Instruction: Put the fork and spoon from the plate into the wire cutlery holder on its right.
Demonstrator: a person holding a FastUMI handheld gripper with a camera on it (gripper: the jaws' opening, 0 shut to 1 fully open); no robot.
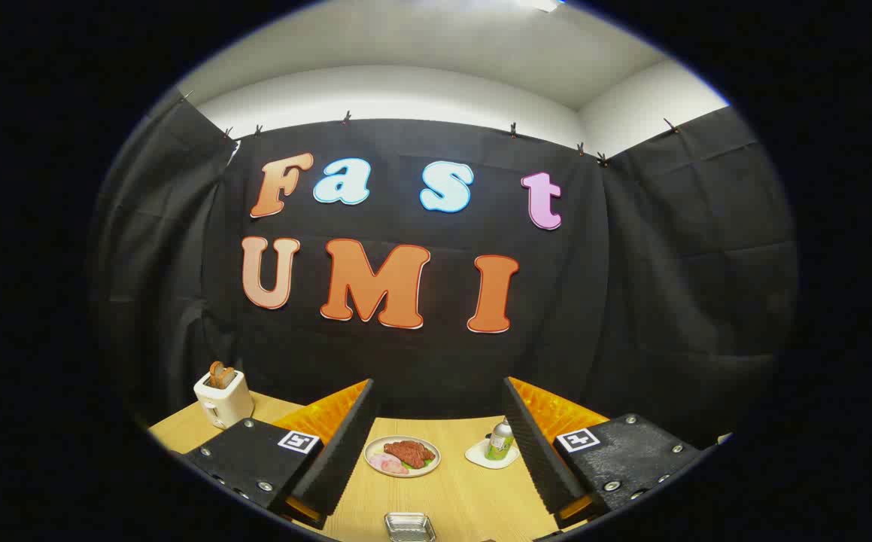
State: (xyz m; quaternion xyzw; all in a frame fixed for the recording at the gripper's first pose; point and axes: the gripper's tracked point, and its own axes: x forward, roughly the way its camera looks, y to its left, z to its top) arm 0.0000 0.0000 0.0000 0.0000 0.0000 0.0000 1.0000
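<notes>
The hand-held gripper (pixel 436 444) hangs above the wooden worktop (pixel 466 497) with its fingers spread wide and nothing between them. Nearest, between the fingers, sits a small metal tray (pixel 409 527). Further ahead, still between the fingers, a plate (pixel 402 456) carries meat and pink slices; fork and spoon cannot be made out on it. Right of it, by the right finger, a green bottle (pixel 499 440) stands on a white saucer (pixel 481 455). Beyond the left finger stands a white toaster (pixel 223 399) holding toast.
</notes>
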